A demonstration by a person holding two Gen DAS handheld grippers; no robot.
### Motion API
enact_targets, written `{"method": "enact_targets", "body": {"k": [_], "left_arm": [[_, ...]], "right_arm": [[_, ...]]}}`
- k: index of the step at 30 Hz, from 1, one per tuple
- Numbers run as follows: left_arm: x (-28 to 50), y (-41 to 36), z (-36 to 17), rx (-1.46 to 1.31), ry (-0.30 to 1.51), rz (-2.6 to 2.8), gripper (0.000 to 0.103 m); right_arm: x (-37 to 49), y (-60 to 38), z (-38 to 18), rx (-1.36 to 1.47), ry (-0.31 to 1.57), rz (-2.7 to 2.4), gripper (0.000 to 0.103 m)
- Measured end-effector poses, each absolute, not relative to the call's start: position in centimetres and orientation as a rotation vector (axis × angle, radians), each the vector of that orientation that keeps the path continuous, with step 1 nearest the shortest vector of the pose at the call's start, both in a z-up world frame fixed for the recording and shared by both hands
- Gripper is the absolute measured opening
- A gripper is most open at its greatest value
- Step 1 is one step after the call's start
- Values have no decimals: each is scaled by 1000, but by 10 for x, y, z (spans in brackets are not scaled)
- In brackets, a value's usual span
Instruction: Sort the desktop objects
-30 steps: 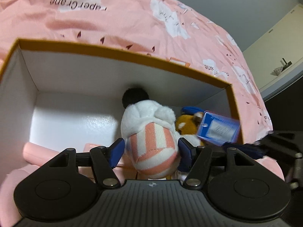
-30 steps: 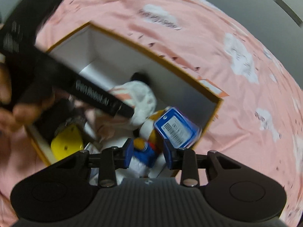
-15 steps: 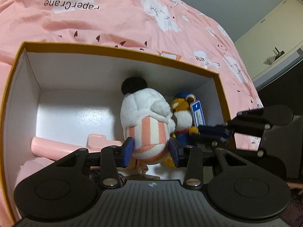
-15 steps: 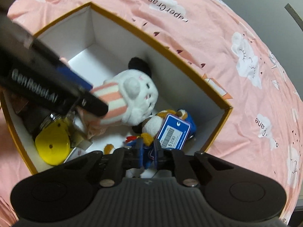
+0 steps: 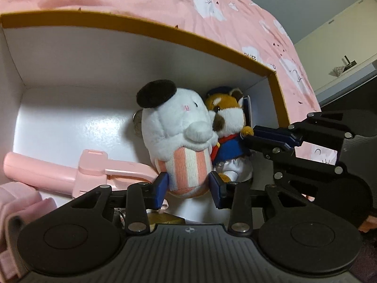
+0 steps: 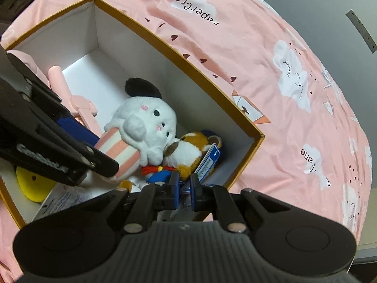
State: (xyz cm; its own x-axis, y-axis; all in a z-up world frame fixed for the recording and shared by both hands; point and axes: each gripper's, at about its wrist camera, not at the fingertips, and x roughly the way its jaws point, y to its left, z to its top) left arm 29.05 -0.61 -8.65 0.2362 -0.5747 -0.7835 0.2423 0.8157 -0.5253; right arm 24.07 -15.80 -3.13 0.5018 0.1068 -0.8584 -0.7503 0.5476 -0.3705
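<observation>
White plush dog (image 5: 179,139) and orange plush fox (image 6: 188,152) lay together in the box (image 5: 146,27), so sorting looked well underway. Left gripper (image 5: 188,186), jaws just closing, clamped the dog's striped body; right gripper (image 6: 184,188) pinched the fox's blue outfit. Free floor remained leftward, beyond the pink stick (image 5: 42,168); walls crowded the fox's corner.

A big pink cloth (image 6: 271,54) covers the top under everything. It has white clouds with sleepy eyes, tiny dark hearts and the words "PaperCrane" on it. Past the cloth there is a plain grey wall (image 5: 313,2). Far off sits a pale cabinet (image 5: 339,54), maybe with a small crumpled thing on top.
</observation>
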Motion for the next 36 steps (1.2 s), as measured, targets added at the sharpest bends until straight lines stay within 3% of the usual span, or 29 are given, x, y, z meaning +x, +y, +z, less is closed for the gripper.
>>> {"method": "enact_targets", "body": {"k": [8,13,20,26,36], "left_arm": [[295,-11,-85,-244,1269,-582,45],[289,-3,-72,-217,1241,-553,56],[271,24,-30,-238,1150,-523,56],[236,29,24,-152,982,-476,59],[149,25,63,-44,681,-302,81]], "right_arm": [[236,-162,-30,-791,907,601,9],[236,-173,-18,-695,927,634,19],[215,-188,8,-609,895,647,26],[178,-205,43,-472,823,651,42],[99,-228,68,-196,593,615,71]]}}
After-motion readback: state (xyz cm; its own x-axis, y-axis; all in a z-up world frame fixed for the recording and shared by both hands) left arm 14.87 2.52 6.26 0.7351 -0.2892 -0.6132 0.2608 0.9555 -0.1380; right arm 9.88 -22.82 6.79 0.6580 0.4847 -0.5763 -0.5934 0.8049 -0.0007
